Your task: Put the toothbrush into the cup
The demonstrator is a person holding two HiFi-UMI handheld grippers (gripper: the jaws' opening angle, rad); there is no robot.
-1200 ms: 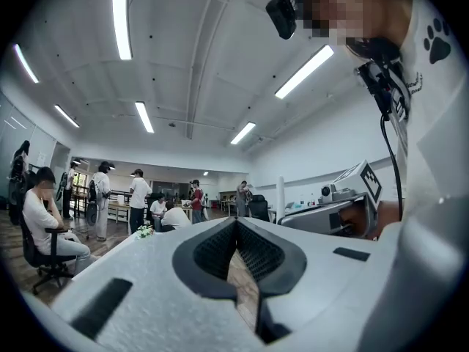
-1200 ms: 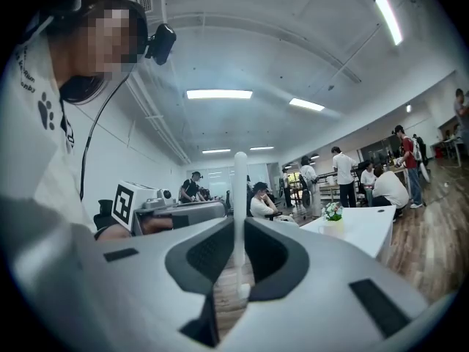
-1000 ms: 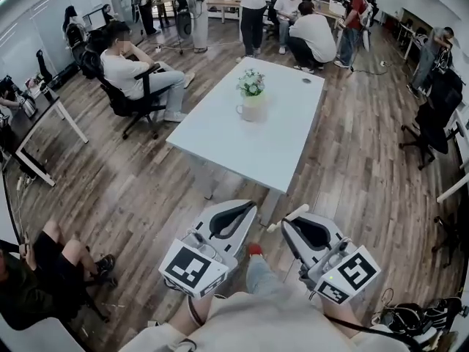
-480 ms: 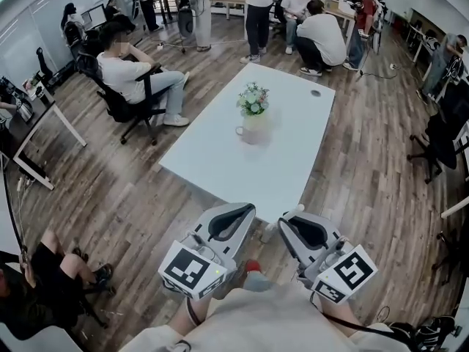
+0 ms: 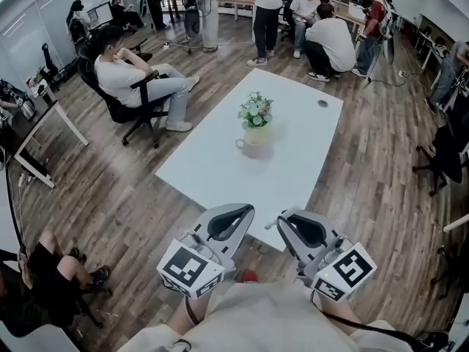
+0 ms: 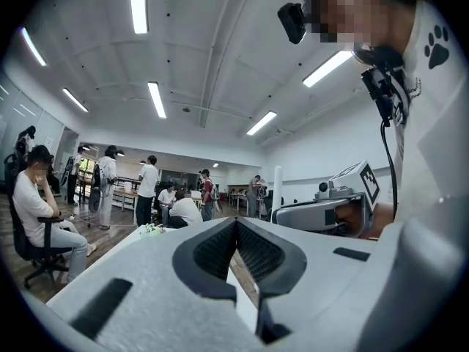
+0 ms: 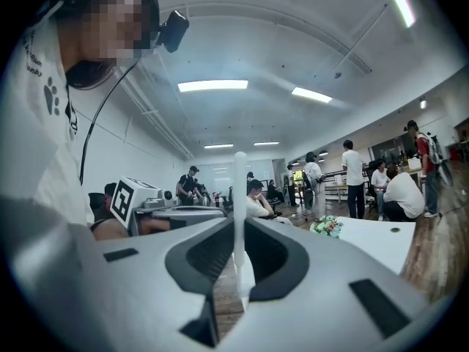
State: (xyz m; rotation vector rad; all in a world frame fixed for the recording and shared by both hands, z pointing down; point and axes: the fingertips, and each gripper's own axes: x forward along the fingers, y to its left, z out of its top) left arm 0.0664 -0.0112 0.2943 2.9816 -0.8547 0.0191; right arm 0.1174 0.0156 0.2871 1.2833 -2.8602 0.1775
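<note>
A white cup (image 5: 253,139) with a handle and a bunch of flowers (image 5: 256,111) in it stands in the middle of the white table (image 5: 220,163). My right gripper (image 5: 284,219) is shut on a thin white toothbrush (image 5: 272,224), which stands upright between the jaws (image 7: 239,196) in the right gripper view. My left gripper (image 5: 245,210) is shut with nothing in it, its jaws meeting (image 6: 236,223). Both grippers hang side by side over the table's near edge, well short of the cup. The flowers (image 7: 326,226) show far ahead of the right gripper.
A small dark round mark (image 5: 322,103) sits on the table's far right. A person sits in an office chair (image 5: 128,79) to the left, another at the lower left (image 5: 44,270). Several people (image 5: 330,35) gather beyond the table. A desk (image 5: 29,123) stands at left.
The table and cup have drawn closer; the table's near edge now lies under both grippers. The grippers keep their pose, the right one still holding the toothbrush.
</note>
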